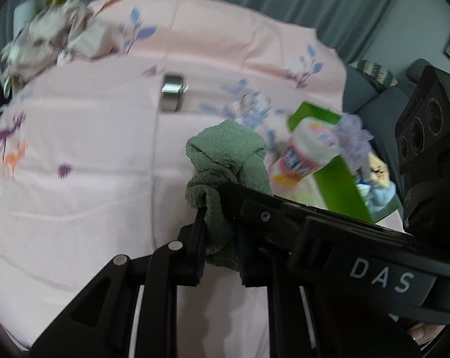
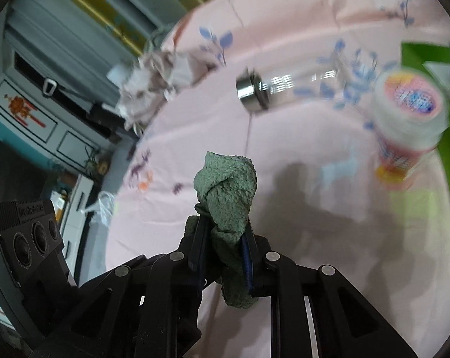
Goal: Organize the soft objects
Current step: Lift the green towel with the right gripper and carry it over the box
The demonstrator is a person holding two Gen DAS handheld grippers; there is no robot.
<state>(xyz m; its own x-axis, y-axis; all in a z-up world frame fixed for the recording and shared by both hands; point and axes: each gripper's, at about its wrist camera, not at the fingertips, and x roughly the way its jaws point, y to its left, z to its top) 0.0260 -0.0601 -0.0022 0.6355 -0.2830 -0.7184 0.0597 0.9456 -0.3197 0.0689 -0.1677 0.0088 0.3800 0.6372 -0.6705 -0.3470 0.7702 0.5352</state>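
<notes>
Both grippers have hold of the same green towel (image 1: 225,161), one at each end as far as I can tell. The left gripper (image 1: 220,238) has its jaws clamped tight on a bunched bit of the terry cloth, and the rest of the towel bulges up in a lump just past the jaw tips. In the right wrist view the right gripper (image 2: 225,250) is doing the same thing: jaws clenched on the green towel (image 2: 226,191), with a twisted knot of cloth sticking out ahead of the tips and a short tail hanging below them.

Everything sits over a pink bedsheet (image 1: 75,179) with little deer and blue leaf prints. Beyond the left jaws and off to the right there's a green box (image 1: 338,176) with a pink-and-white tub (image 1: 308,149) tipped against its opening and something lilac and fluffy (image 1: 354,137) poking out. Straight ahead of the jaws, further off, lies a clear bottle with a metal cap (image 1: 172,95). Far up-left of the jaws is a crumpled beige cloth (image 1: 57,41), pretty blurry. The other gripper's black body crosses the left view on the lower right.
</notes>
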